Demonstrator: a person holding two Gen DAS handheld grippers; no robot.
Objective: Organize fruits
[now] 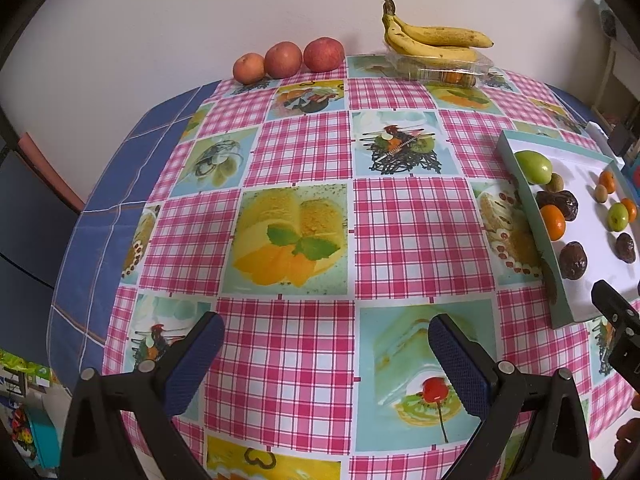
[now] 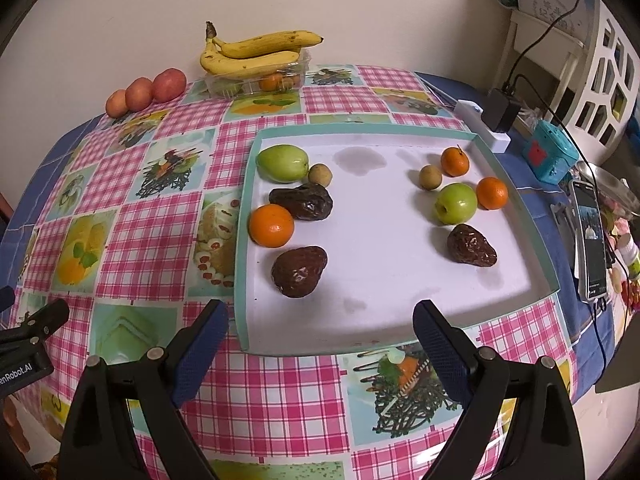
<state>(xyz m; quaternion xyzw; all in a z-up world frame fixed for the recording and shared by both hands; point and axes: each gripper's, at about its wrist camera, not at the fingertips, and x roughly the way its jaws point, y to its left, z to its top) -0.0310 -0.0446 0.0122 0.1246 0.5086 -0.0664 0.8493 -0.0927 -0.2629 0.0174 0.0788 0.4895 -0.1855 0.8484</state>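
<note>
A: We are holding the left gripper (image 1: 326, 344) over the checked tablecloth (image 1: 288, 208), its fingers standing wide apart with nothing between them.

B: And we are keeping the right gripper (image 2: 320, 330) just in front of the tray (image 2: 516, 196), fingers spread too, gripping nothing.

A: We are seeing the fruits lying in two groups on the tray's white floor. On its left side: a green fruit (image 2: 282, 163), a small tan fruit (image 2: 320, 174) touching it, a dark wrinkled fruit (image 2: 302, 201), an orange (image 2: 271, 225) against that one, and another dark fruit (image 2: 299, 271) nearest us.

B: On the right we are looking at two small oranges (image 2: 455, 161), a tan fruit (image 2: 430, 177), a green apple (image 2: 456, 203) and a dark fruit (image 2: 472, 245).

A: At the far edge, bananas (image 1: 434, 42) are resting on a clear box (image 1: 444, 70), three apples (image 1: 286, 60) in a row beside it.
</note>
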